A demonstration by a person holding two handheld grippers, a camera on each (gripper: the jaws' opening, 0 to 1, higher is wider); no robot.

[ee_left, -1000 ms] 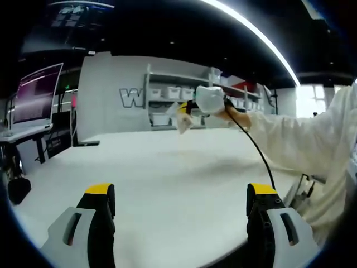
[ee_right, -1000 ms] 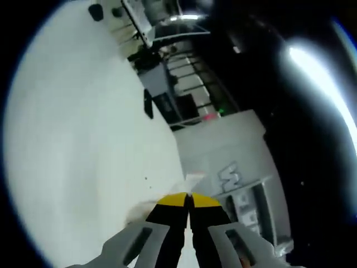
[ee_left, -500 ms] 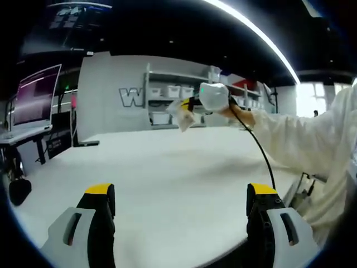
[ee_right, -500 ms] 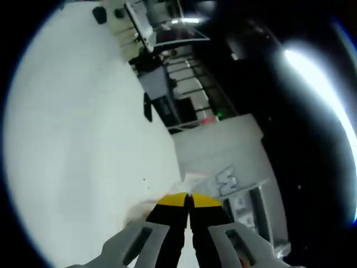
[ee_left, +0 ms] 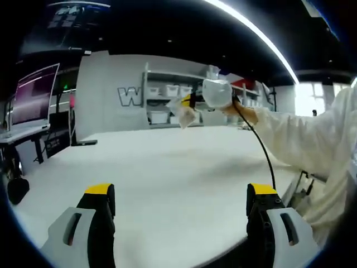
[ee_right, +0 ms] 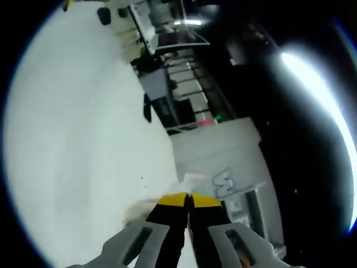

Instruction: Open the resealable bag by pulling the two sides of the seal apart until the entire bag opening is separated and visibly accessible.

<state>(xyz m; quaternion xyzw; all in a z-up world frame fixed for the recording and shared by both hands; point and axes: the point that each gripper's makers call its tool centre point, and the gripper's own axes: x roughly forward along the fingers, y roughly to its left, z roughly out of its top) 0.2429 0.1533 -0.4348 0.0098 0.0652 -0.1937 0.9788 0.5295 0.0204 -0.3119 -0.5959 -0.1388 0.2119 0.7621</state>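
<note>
While shelves [ee_left: 167,92] stand behind, right tool [ee_right: 187,199] pinches bag [ee_left: 183,114].

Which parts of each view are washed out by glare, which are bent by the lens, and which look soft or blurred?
Left gripper view: the curved ceiling light strip bows with fisheye distortion, and the bright window is washed out. Right gripper view: the ceiling light flares into a white smear, the broad white table glares, and the small clear plastic resealable bag at the shut yellow-tipped tongs looks soft.
</note>
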